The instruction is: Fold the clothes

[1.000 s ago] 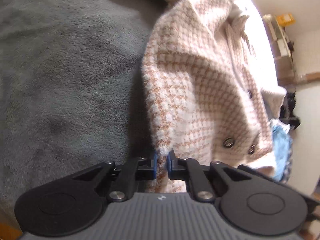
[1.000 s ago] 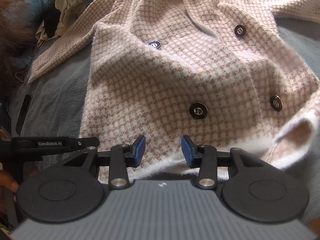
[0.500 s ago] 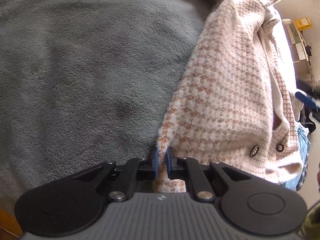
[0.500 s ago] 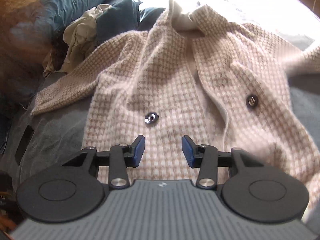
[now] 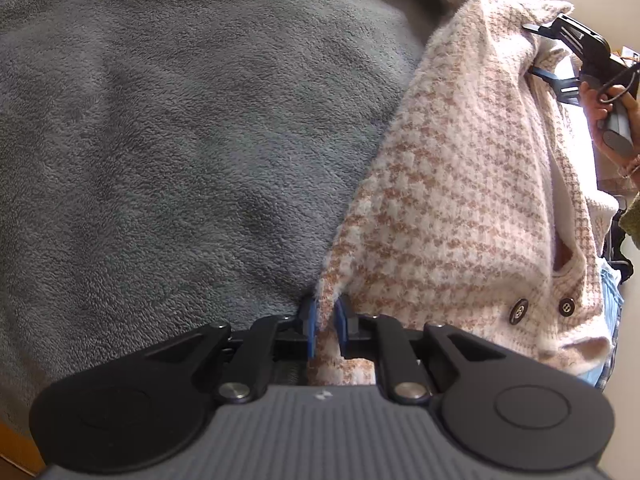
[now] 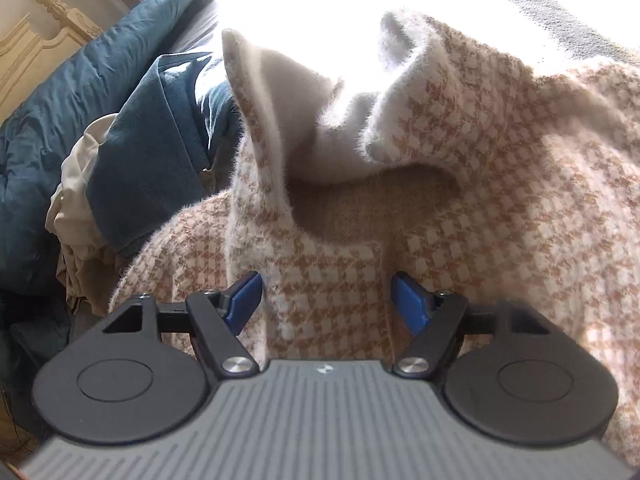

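A fuzzy pink-and-tan houndstooth jacket with dark buttons lies on a grey fleece blanket. My left gripper is shut on the jacket's hem corner and holds it over the blanket. My right gripper is open, with its blue pads on either side of the jacket just below the raised collar. The right gripper also shows in the left wrist view, held by a hand near the collar.
A dark blue quilt and a crumpled cream garment lie left of the jacket. A carved cream headboard stands behind them. Light blue fabric lies beyond the jacket's buttoned edge.
My right gripper has moved up the jacket from the hem to the collar and opened wider. My left gripper has kept its grip and pulled the hem corner out sideways over the blanket.
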The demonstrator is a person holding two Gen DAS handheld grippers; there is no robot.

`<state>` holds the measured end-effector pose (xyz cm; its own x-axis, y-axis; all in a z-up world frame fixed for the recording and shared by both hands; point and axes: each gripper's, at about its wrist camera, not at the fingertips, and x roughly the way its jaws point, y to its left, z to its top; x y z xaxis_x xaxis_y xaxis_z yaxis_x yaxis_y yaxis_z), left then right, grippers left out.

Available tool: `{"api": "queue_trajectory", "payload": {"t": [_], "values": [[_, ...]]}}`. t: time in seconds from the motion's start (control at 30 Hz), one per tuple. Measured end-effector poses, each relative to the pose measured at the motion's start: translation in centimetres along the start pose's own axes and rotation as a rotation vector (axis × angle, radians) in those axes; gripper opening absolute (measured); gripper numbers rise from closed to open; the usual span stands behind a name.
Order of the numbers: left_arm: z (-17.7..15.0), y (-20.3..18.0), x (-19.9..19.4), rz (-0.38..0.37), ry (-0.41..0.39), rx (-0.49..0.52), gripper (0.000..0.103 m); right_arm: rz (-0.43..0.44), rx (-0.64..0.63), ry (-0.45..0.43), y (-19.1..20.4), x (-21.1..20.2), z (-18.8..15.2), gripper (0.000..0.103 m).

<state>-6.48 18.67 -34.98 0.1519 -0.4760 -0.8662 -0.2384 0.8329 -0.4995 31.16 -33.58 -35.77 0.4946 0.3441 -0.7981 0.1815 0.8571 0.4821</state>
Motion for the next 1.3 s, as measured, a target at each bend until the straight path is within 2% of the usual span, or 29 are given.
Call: {"api": "queue_trajectory", "payload": {"t": [0.03, 0.1, 0.13, 0.17, 0.27, 0.37, 0.4, 0.5, 0.53, 0.63, 0.7, 0.77, 0.83, 0.87, 0.97, 1.07, 1.17, 1.23, 1.27, 1.3], "values": [[0.1, 0.1, 0.0, -0.005, 0.002, -0.013, 0.013, 0.0, -0.008, 0.016, 0.1, 0.6, 0.1, 0.071], [0.3, 0.1, 0.1, -0.01, 0.004, -0.027, 0.013, -0.031, -0.058, 0.039, 0.6, 1.4, -0.1, 0.059], [0.4, 0.0, 0.0, -0.009, 0.004, -0.028, 0.013, -0.056, -0.097, 0.048, 1.0, 1.6, -0.3, 0.035], [0.4, -0.1, -0.1, -0.008, 0.005, -0.027, 0.013, -0.081, -0.141, 0.045, 1.6, 1.6, -0.7, 0.018], [0.8, -0.6, -0.2, 0.003, 0.009, -0.017, 0.013, -0.169, -0.274, -0.018, 3.8, 0.5, -1.9, 0.011], [1.1, -1.1, -0.3, 0.012, 0.011, -0.005, 0.013, -0.298, -0.392, -0.157, 5.5, -1.0, -2.5, 0.01], [1.2, -1.2, -0.3, 0.014, 0.012, -0.003, 0.013, -0.313, -0.404, -0.172, 5.5, -0.9, -2.5, 0.01], [1.5, -1.4, -0.4, 0.013, 0.013, 0.003, 0.014, -0.339, -0.376, -0.137, 4.5, 1.3, -2.0, 0.014], [1.6, -1.5, -0.5, 0.013, 0.015, 0.006, 0.014, -0.349, -0.372, -0.11, 3.9, 2.3, -2.0, 0.026], [2.2, -1.9, -0.6, 0.012, 0.025, 0.012, 0.014, -0.317, -0.341, -0.102, 2.6, 2.6, -1.9, 0.034], [2.4, -2.0, -0.8, 0.005, 0.029, 0.011, 0.014, -0.304, -0.308, -0.109, 2.7, 0.2, -1.9, 0.038], [2.7, -2.0, -1.0, -0.007, 0.031, 0.003, 0.014, -0.321, -0.319, -0.153, 3.3, -2.9, -2.8, 0.052], [2.9, -2.3, -1.2, -0.01, 0.028, 0.01, 0.014, -0.308, -0.364, -0.203, 4.3, -6.4, -4.4, 0.053], [2.9, -2.5, -1.2, -0.005, 0.023, 0.018, 0.014, -0.266, -0.41, -0.193, 5.3, -7.2, -5.4, 0.053], [2.9, -3.4, -1.2, 0.018, 0.006, 0.033, 0.015, -0.096, -0.594, -0.085, 9.2, -7.9, -8.8, 0.05], [3.0, -4.2, -1.1, 0.039, -0.013, 0.039, 0.015, -0.009, -0.813, 0.003, 14.6, -4.9, -13.0, 0.044], [3.0, -5.0, -1.2, 0.053, -0.033, 0.047, 0.015, -0.045, -1.129, 0.008, 19.5, -1.4, -17.7, 0.049], [2.9, -5.6, -1.2, 0.068, -0.049, 0.058, 0.015, -0.127, -1.379, 0.023, 21.4, 1.9, -20.6, 0.049], [2.9, -5.9, -1.3, 0.077, -0.058, 0.064, 0.015, -0.18, -1.497, 0.023, 21.7, 3.6, -21.8, 0.044], [2.8, -6.2, -1.4, 0.085, -0.066, 0.071, 0.015, -0.228, -1.577, -0.001, 21.8, 4.8, -22.6, 0.034]]}}
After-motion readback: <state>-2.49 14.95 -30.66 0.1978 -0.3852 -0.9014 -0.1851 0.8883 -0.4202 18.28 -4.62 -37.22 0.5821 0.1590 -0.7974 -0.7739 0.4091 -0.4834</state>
